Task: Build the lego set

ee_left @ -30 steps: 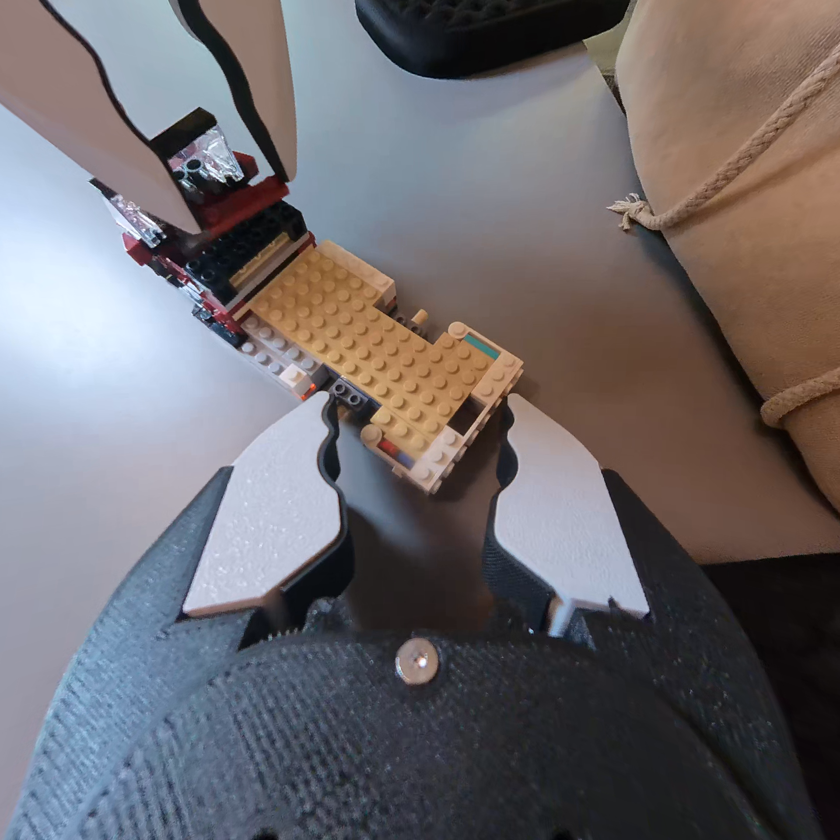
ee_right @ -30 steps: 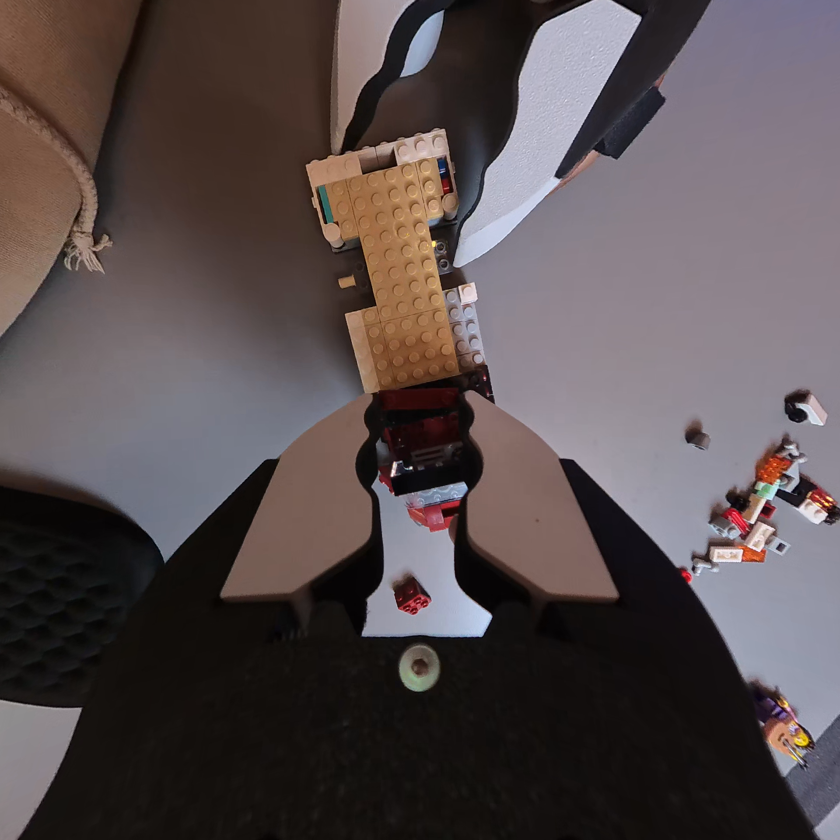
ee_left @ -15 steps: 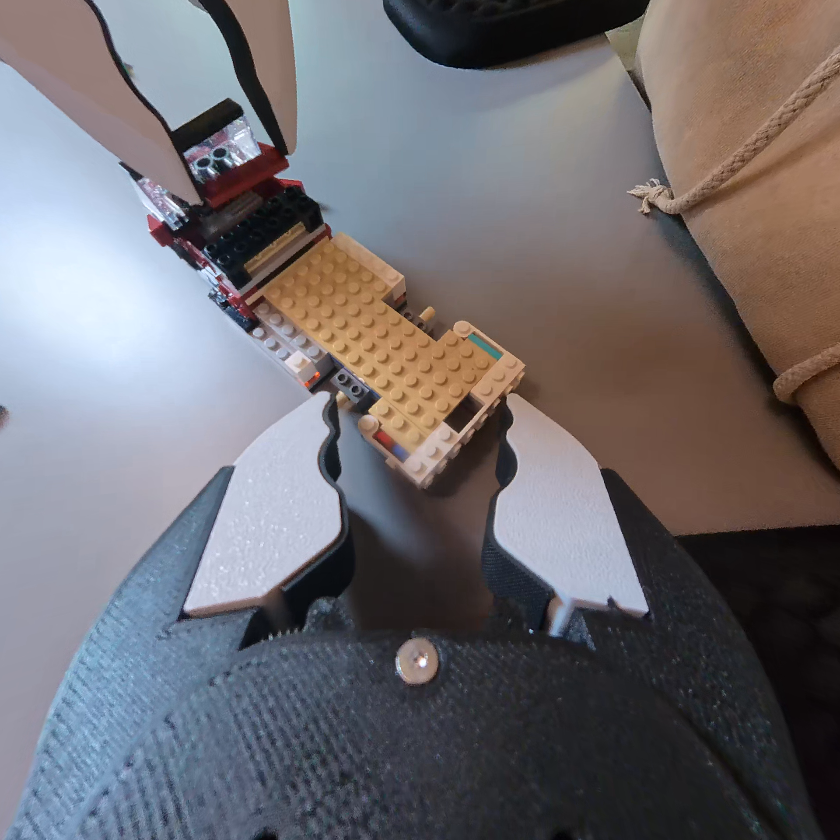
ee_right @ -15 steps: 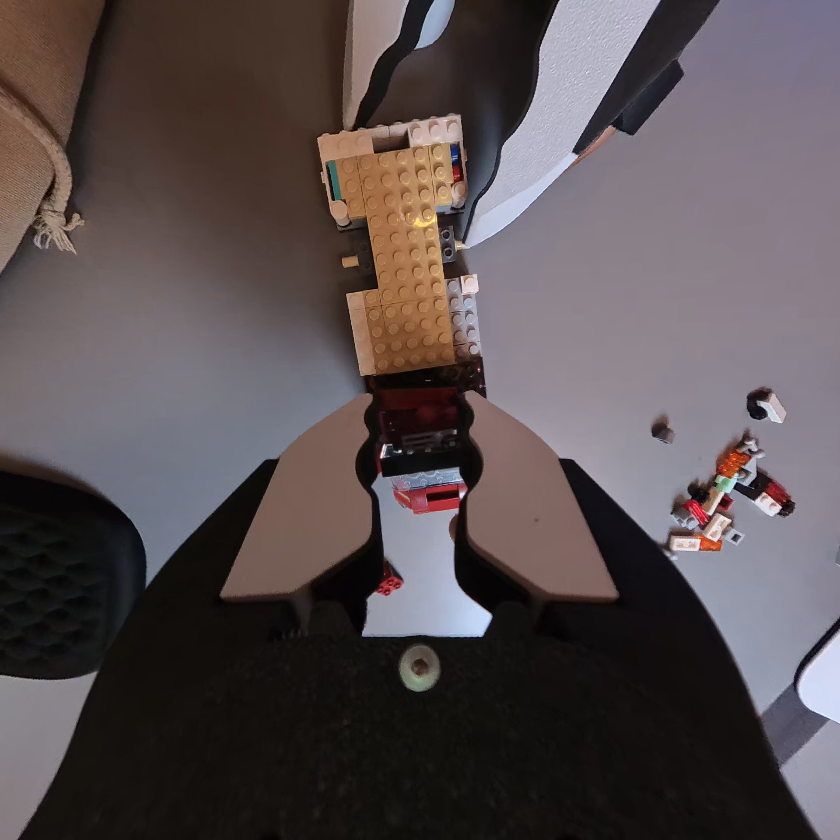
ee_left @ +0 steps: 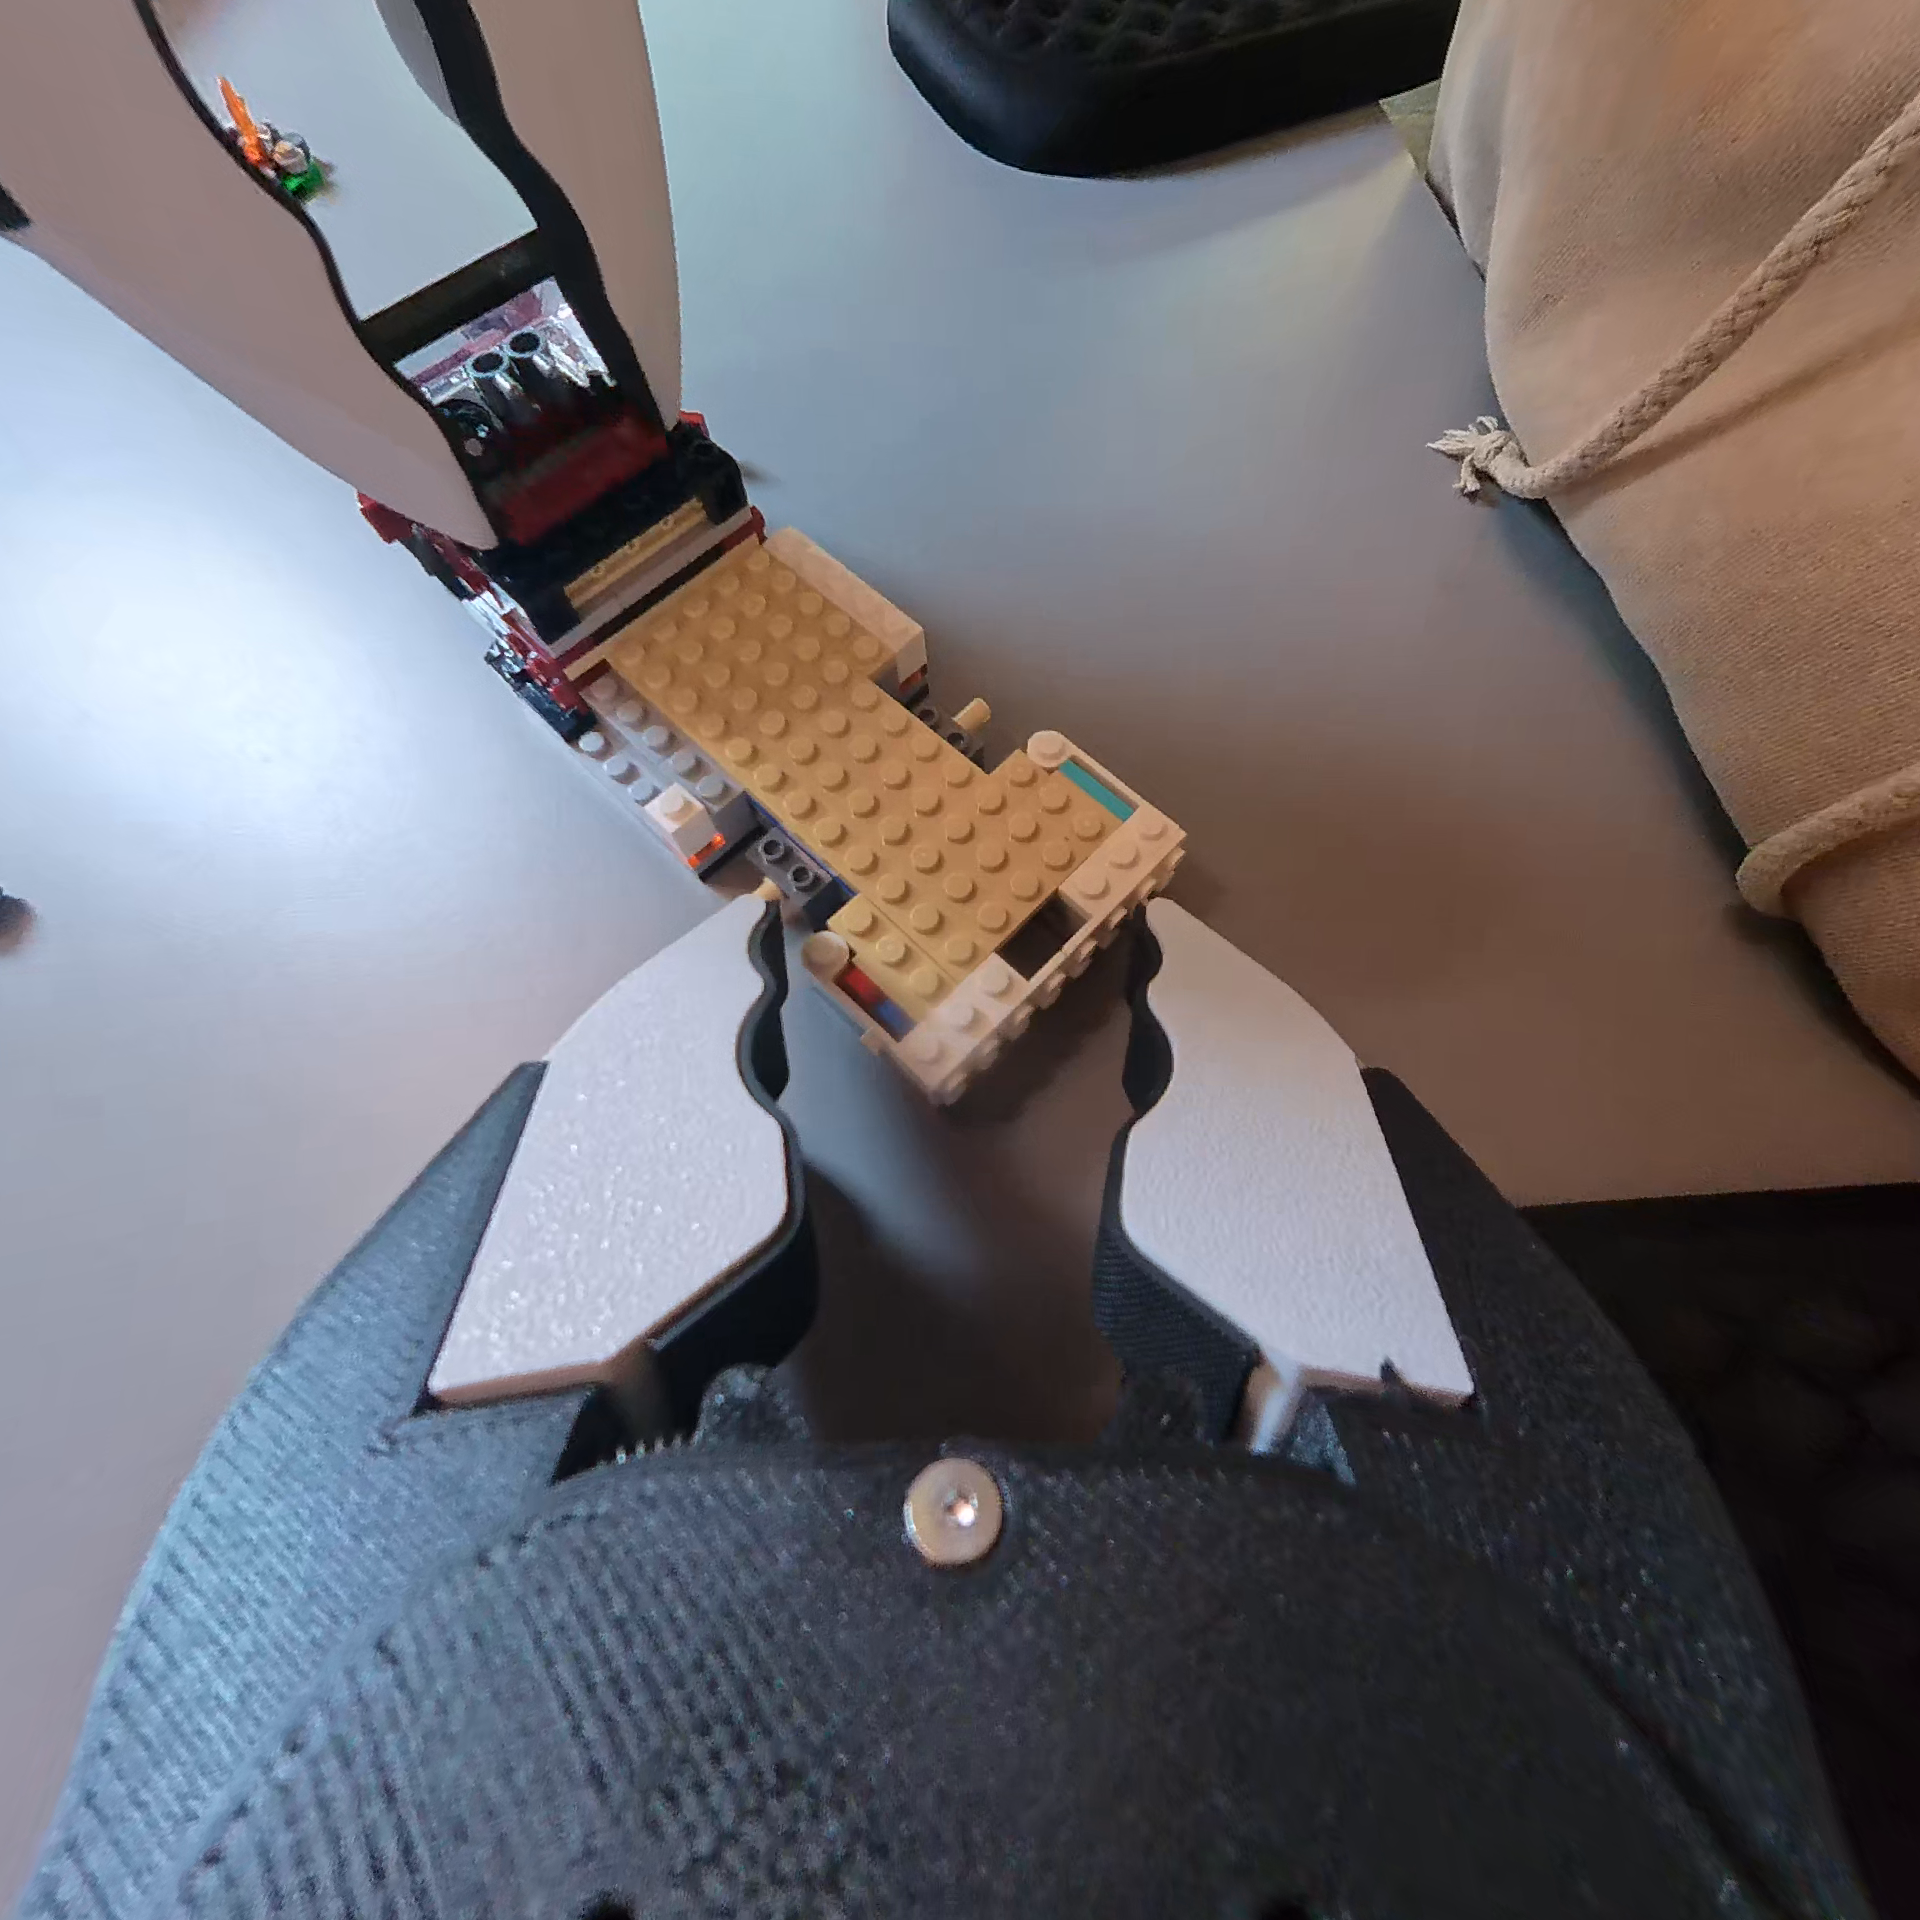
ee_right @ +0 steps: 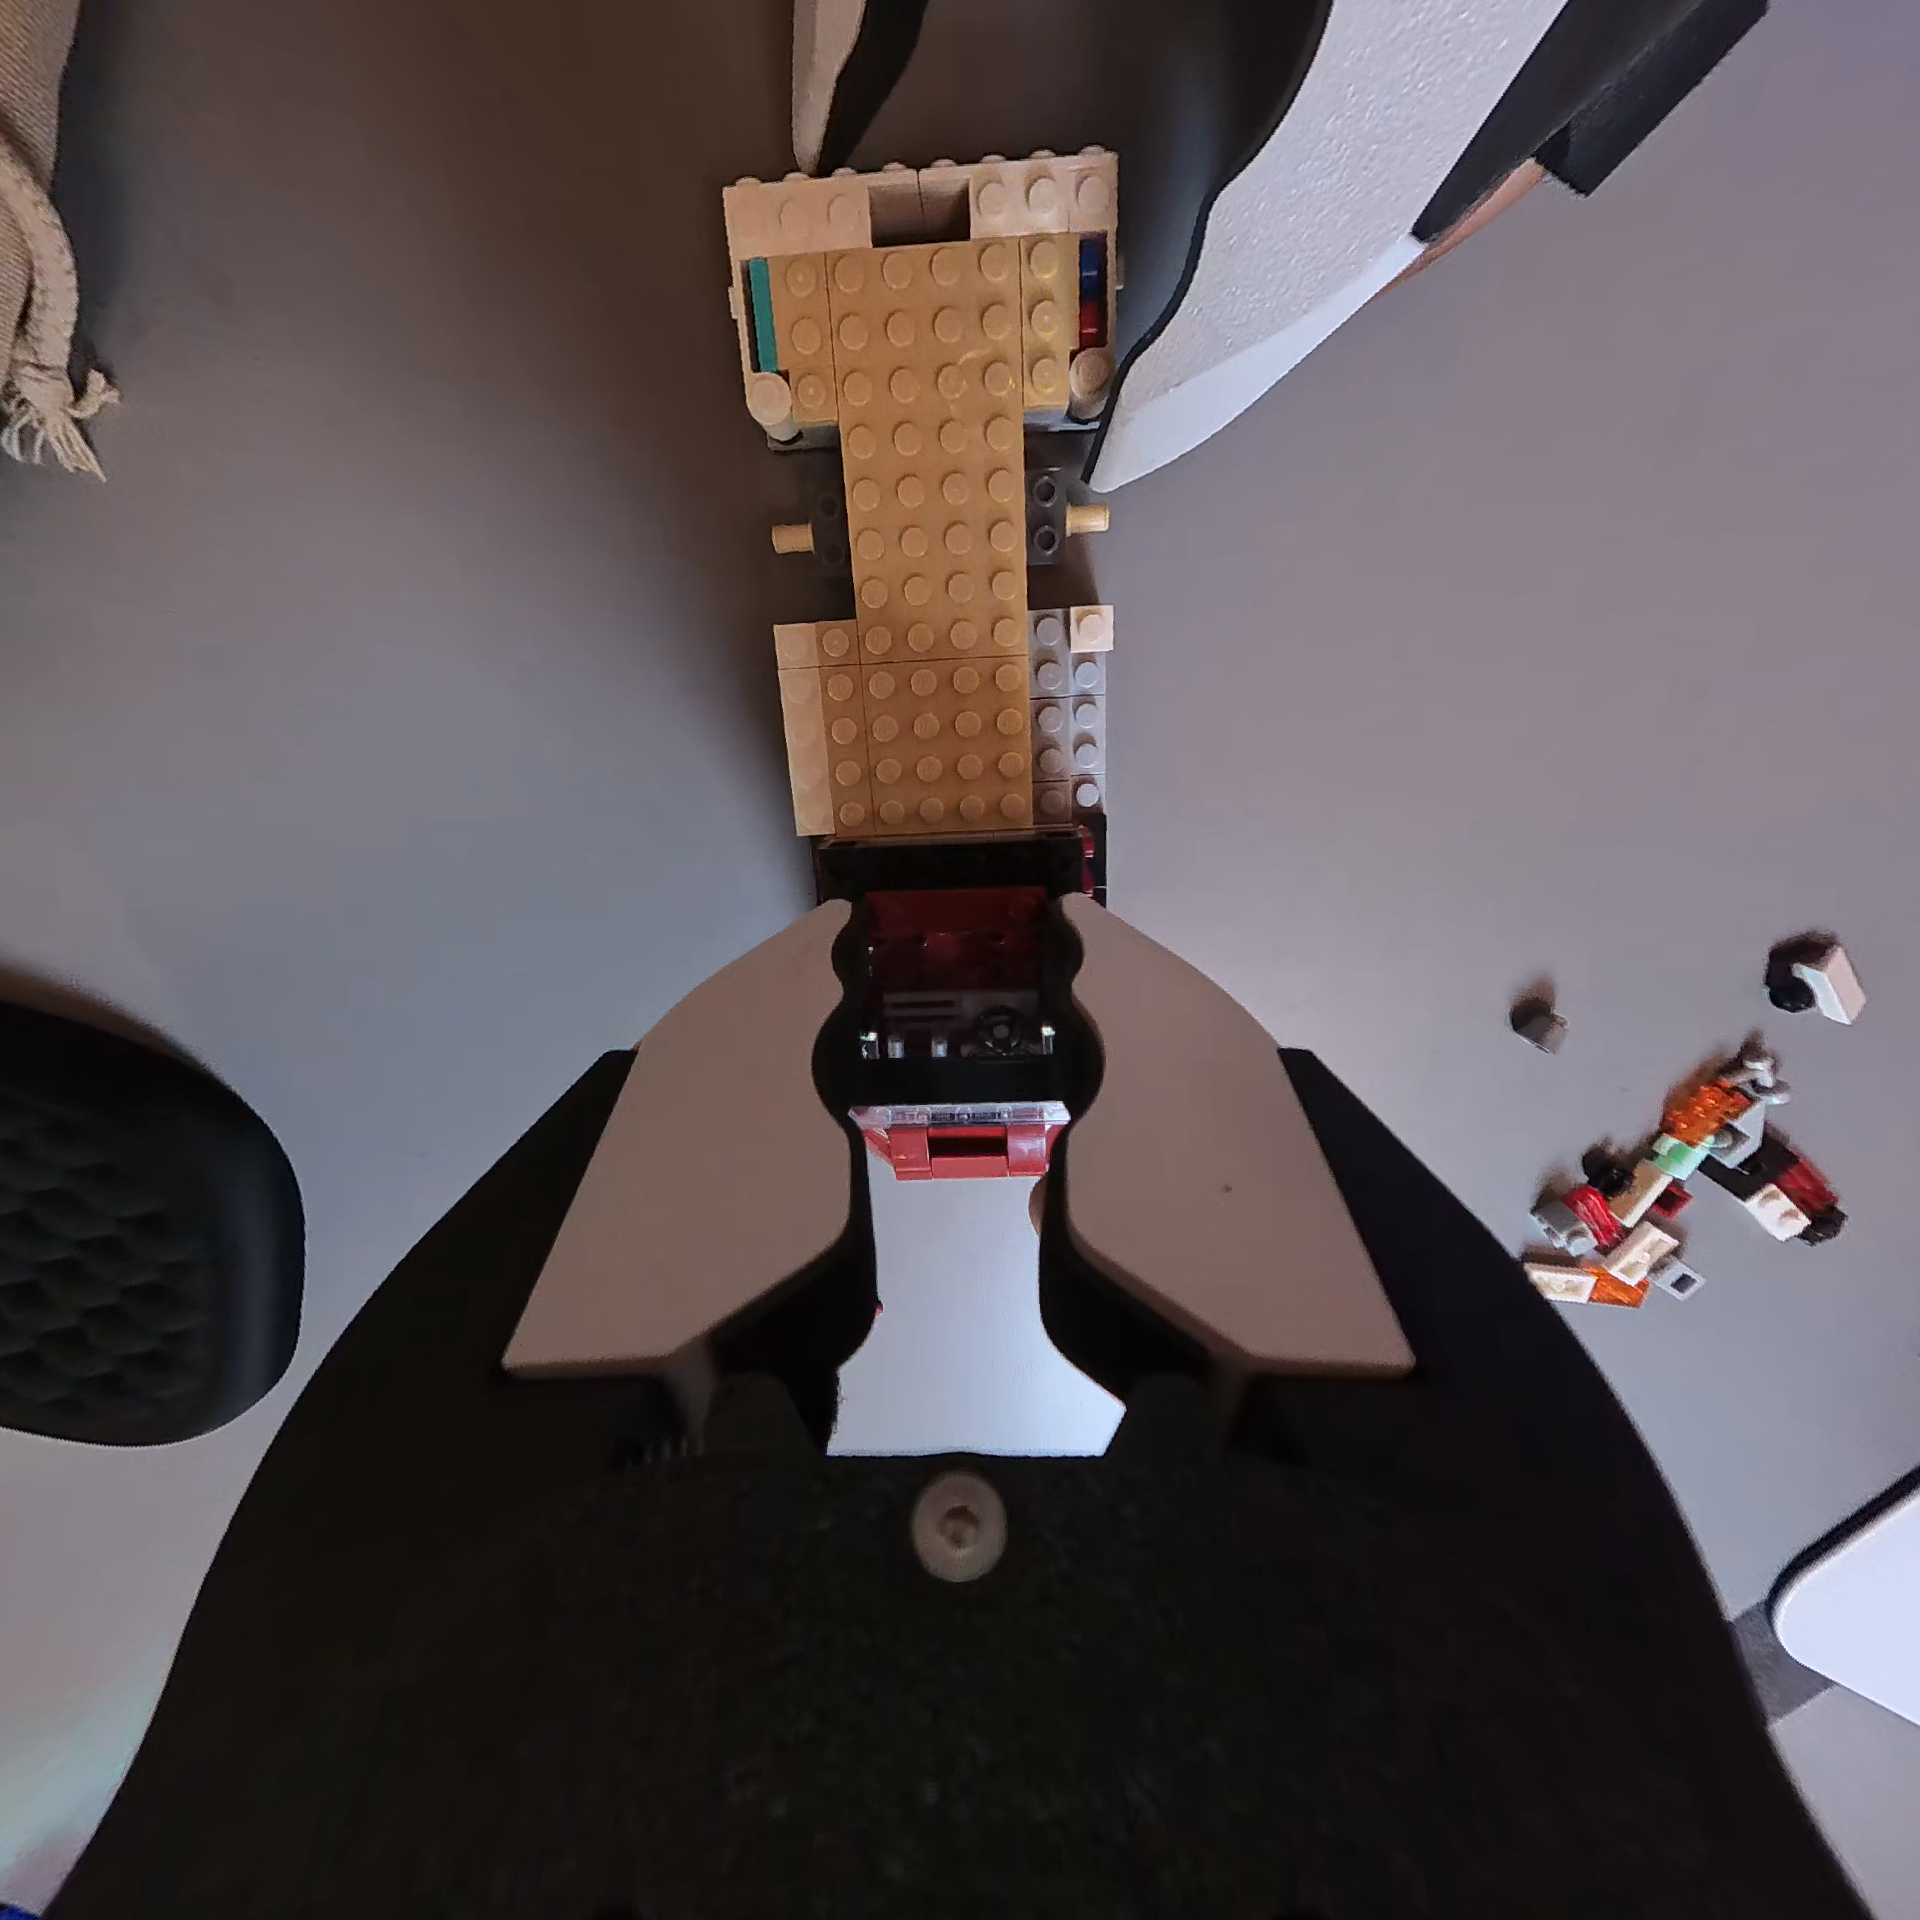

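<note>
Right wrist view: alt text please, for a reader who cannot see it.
The right gripper grips the dark red and black cab end of a long toy-brick vehicle with a tan studded deck on a grey table. The left gripper's white fingers flank its far white-brick end, and loose small bricks lie to the right.

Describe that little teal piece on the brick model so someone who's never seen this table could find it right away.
Start at the long brick model on the grey table, topped with tan studded plates. Go to its white-walled end, which sits between the fingers of the left tool. The teal strip lies along one edge there, smooth and the only teal part.
</note>
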